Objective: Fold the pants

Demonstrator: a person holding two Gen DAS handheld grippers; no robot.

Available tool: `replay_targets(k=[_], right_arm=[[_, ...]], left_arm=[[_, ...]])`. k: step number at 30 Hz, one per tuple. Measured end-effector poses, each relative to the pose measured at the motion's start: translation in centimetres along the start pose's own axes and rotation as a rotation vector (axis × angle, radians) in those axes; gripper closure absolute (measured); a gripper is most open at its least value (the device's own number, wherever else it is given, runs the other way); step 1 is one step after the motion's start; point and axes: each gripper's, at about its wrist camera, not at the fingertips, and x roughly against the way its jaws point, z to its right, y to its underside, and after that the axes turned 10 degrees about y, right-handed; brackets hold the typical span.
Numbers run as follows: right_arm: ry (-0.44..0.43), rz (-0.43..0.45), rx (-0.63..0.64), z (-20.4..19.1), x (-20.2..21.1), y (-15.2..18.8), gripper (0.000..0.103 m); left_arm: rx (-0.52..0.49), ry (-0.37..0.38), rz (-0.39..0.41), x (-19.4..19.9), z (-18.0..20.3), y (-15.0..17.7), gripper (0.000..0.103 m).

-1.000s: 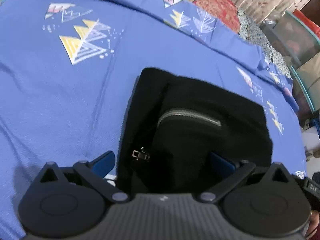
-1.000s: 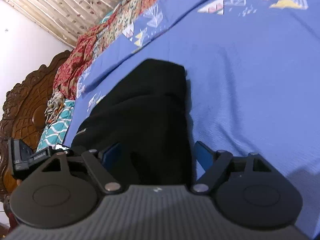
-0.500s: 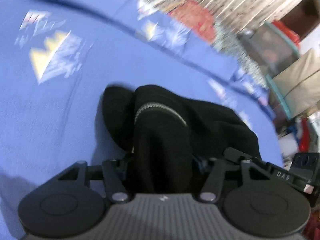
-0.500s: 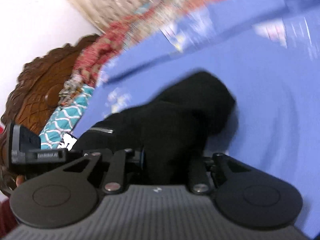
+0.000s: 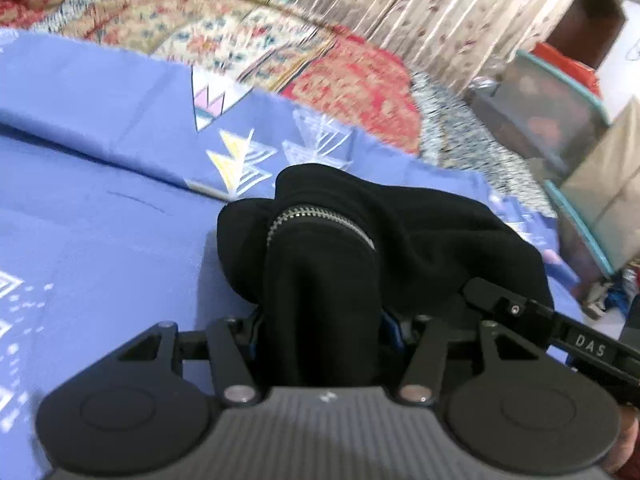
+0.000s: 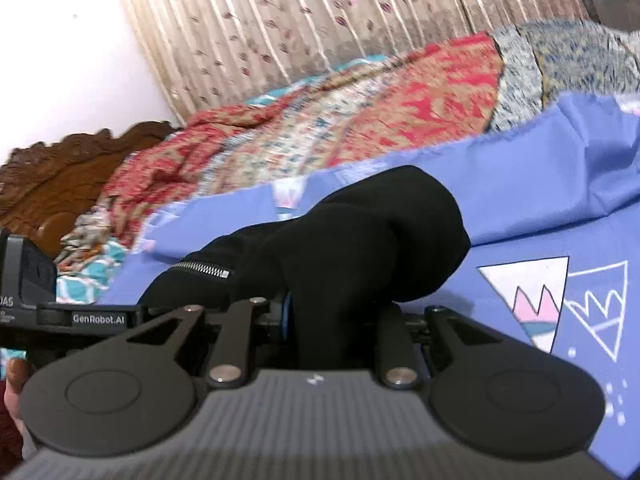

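Observation:
The black pants (image 5: 420,232) with a silver zipper (image 5: 320,218) are bunched and lifted off the blue bedsheet (image 5: 100,240). My left gripper (image 5: 320,324) is shut on a fold of the pants beside the zipper. My right gripper (image 6: 336,316) is shut on another fold of the same pants (image 6: 372,232); a zipper (image 6: 200,269) shows to its left. The fingertips of both grippers are hidden in the cloth. The right gripper's body (image 5: 560,332) shows at the right of the left wrist view.
The blue sheet with triangle prints (image 6: 552,300) covers the bed. A red patterned quilt (image 6: 320,136) lies behind it, with a carved wooden headboard (image 6: 52,184) and curtains (image 6: 320,20). Storage boxes (image 5: 552,112) stand off the bed's far side.
Both grippers closed on the flat pants and lifted them. The pants now hang bunched between the grippers, and both views have tilted up toward the quilt and curtains.

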Motion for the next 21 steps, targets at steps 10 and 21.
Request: replay_targets(k=[10, 21], right_arm=[[0.097, -0.081, -0.13, 2.4, -2.9, 1.6, 0.047], [0.238, -0.052, -0.113, -1.9, 7.9, 6.5, 0.035]], left_arm=[[-0.02, -0.156, -0.025, -3.3, -0.2, 1.0, 0.026], [-0.1, -0.318, -0.012, 5.4, 7.3, 6.6, 0.026]])
